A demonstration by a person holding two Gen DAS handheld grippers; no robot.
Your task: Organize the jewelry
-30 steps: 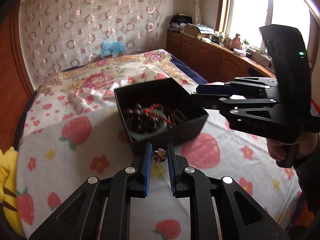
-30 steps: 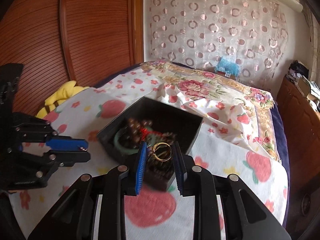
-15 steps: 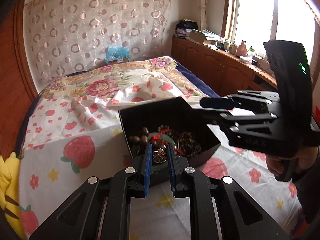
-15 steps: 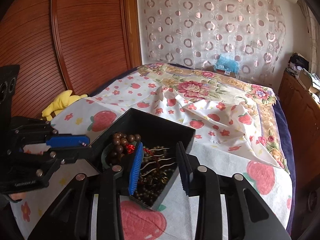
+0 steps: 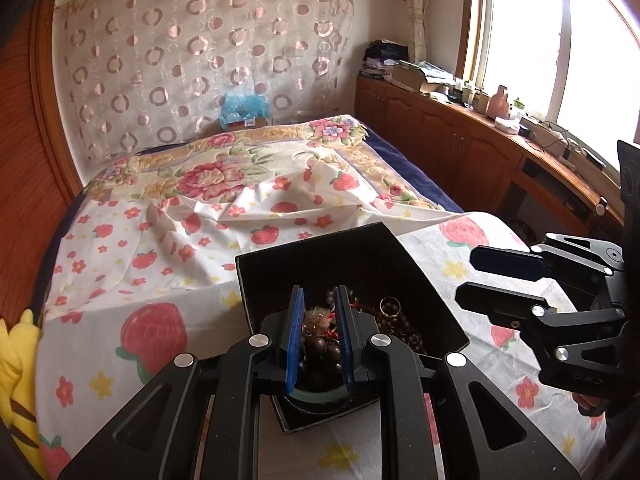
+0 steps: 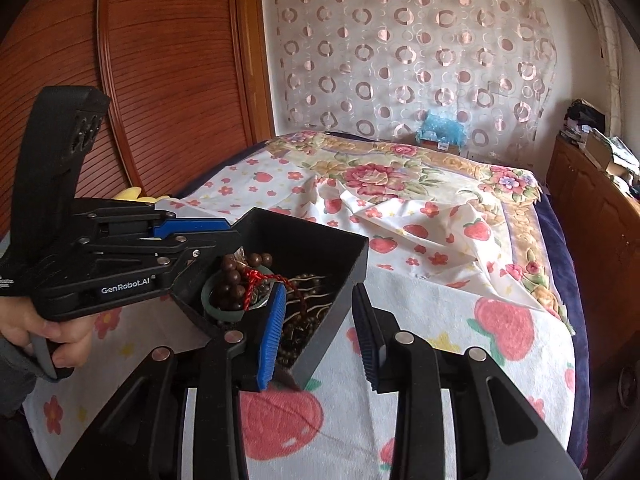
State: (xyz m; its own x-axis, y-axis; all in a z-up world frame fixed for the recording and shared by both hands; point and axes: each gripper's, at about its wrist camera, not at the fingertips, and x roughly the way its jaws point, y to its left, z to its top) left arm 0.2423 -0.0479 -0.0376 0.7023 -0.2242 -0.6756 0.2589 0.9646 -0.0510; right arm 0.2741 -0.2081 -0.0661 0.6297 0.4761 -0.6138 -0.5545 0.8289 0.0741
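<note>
While the black box (image 5: 404,264) lies on the strawberry blanket (image 5: 160,292), your left gripper (image 5: 319,334) hangs directly over its beads (image 5: 320,350). The flower charm (image 5: 316,322) seems to sit between the narrow jaws, but it is blurred. Your right gripper (image 6: 319,328) is open and empty, astride the box's near corner; the gold ring (image 5: 390,306) lies inside.

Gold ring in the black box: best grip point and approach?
Pinch the band across its outer rim, coming from above. The gold ring lies nearly flat on the beads in the black box, hole up; the walls would likely block a side approach.
</note>
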